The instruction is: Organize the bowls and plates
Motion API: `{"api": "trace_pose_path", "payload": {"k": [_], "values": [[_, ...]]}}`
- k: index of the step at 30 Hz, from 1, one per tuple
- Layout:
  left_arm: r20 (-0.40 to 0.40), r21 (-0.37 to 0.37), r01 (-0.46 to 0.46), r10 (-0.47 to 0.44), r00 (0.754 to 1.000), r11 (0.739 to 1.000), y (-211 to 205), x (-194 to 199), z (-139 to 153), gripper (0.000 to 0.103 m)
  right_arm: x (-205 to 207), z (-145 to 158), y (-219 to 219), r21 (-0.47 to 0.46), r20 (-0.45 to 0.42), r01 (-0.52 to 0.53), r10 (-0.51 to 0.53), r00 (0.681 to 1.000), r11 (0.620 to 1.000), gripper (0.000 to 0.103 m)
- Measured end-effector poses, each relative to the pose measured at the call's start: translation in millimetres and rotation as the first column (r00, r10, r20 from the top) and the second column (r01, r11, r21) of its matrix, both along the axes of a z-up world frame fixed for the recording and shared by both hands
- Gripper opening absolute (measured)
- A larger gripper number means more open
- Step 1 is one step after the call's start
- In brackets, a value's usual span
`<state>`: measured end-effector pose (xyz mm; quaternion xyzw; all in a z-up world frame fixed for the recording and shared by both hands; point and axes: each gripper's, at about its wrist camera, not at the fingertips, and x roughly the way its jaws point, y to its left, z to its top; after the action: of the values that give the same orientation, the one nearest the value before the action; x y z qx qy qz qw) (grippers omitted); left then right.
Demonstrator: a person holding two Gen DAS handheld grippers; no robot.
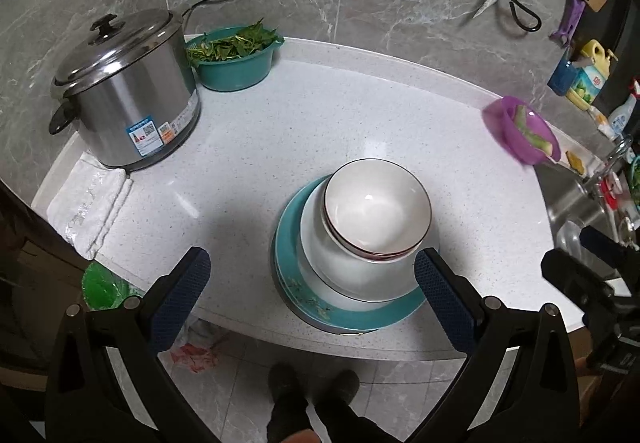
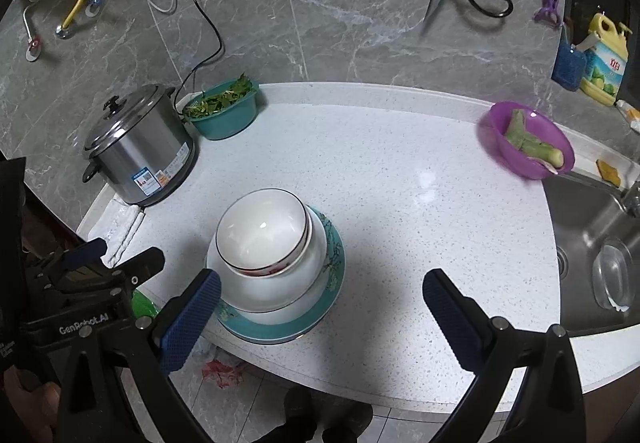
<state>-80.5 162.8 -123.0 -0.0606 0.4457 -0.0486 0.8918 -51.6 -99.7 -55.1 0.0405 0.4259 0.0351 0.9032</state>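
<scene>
I see the bowls [image 1: 376, 209] nested on the plates [image 1: 340, 307] near the counter [image 1: 280, 147] edge; stacking looks done. Both left gripper [image 1: 312, 279] and right gripper [image 2: 320, 307] hang released, probably just needing withdrawal.

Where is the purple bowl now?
The purple bowl sits at the counter's far right in both views, beside the sink.

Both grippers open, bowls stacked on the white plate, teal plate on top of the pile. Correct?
Not the last part. The teal plate is at the bottom of the pile, under the white plate, with the bowls on top; the left wrist view shows it. Left gripper and right gripper are both open.
</scene>
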Motion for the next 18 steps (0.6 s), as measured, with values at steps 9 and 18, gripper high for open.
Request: {"api": "trace_pose_path", "payload": {"k": [9, 18], "values": [[0.044, 0.06, -0.003, 0.0, 0.999, 0.998, 0.9, -0.7, 14.9, 0.103, -4.4, 9.6, 9.3, -0.025, 0.017, 0.026, -0.026, 1.0, 0.999, 0.103], [0.083, 0.153, -0.022, 0.009, 0.996, 0.988, -6.9, -8.2, 24.1, 0.103, -7.7, 13.9, 12.0, -0.047, 0.026, 0.048, -0.047, 0.999, 0.998, 0.103]]}}
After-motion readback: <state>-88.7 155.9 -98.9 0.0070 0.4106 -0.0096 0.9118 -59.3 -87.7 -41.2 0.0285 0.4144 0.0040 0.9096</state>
